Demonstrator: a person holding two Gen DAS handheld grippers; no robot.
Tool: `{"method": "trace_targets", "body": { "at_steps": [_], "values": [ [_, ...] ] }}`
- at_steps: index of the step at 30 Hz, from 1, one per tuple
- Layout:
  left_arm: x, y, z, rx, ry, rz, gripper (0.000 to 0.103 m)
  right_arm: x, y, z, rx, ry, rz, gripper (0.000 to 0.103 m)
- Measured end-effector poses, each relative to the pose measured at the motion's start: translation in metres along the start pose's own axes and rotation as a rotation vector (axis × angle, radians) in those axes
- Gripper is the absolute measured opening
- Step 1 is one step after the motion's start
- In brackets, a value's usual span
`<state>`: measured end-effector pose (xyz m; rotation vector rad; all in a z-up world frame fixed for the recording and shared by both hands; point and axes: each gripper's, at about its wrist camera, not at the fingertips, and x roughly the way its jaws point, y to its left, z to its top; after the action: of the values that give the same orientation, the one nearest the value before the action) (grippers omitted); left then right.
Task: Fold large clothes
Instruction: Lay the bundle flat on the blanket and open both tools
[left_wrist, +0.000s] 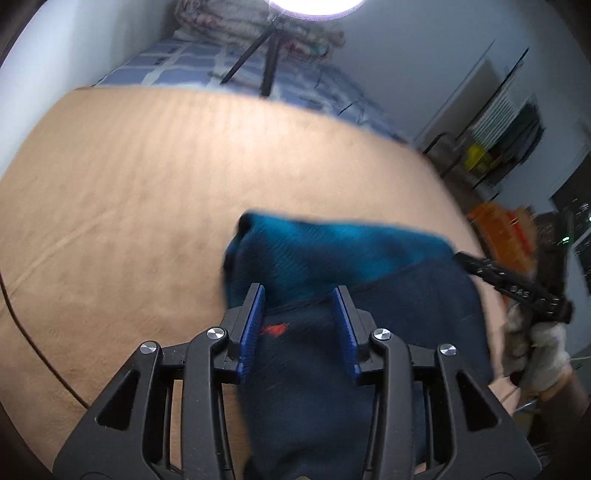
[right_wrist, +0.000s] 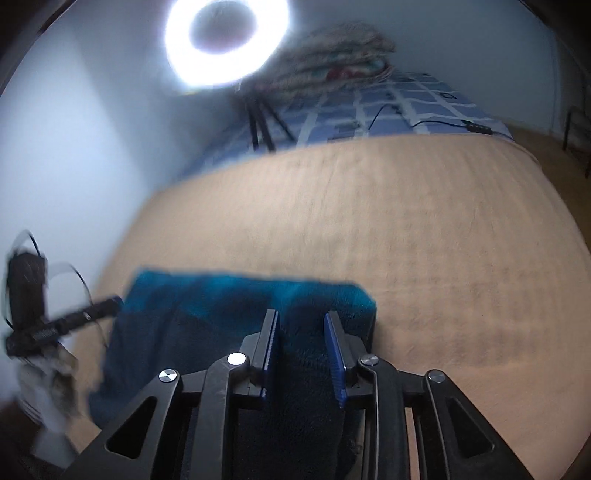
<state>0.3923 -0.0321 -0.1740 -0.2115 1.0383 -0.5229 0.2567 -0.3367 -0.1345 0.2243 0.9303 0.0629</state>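
The folded dark blue garment (left_wrist: 332, 295) lies on a tan blanket (left_wrist: 147, 184) spread over the bed. Only the left wrist view shows a small red mark (left_wrist: 275, 329) on the cloth, and shelving (left_wrist: 491, 147) at the room's edge. Only the right wrist view shows the whole ring light (right_wrist: 225, 40).

The left tongs (left_wrist: 301, 291) stand fairly wide with cloth between the pads — no clear pinch. The right tongs (right_wrist: 301, 317) are narrower, fleecy fabric bunched between them; whether they press it I cannot tell. Both views are blurred, and the garment's near end is cut off.
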Motion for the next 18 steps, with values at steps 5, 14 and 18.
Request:
{"method": "trace_targets", "body": {
  "at_steps": [5, 14, 18],
  "values": [
    [0.023, 0.029, -0.017, -0.094, 0.05, -0.019, 0.059, 0.023, -0.009, -0.017, 0.017, 0.038, -0.04, 0.033],
    [-0.053, 0.004, -0.022, -0.025, -0.043, -0.049, 0.058, -0.053, 0.009, -0.019, -0.016, -0.032, 0.085, 0.029],
    [-0.058, -0.018, -0.042, 0.078, 0.001, -0.04, 0.058, -0.055, 0.041, -0.045, -0.137, 0.045, 0.116, 0.028]
  ]
}}
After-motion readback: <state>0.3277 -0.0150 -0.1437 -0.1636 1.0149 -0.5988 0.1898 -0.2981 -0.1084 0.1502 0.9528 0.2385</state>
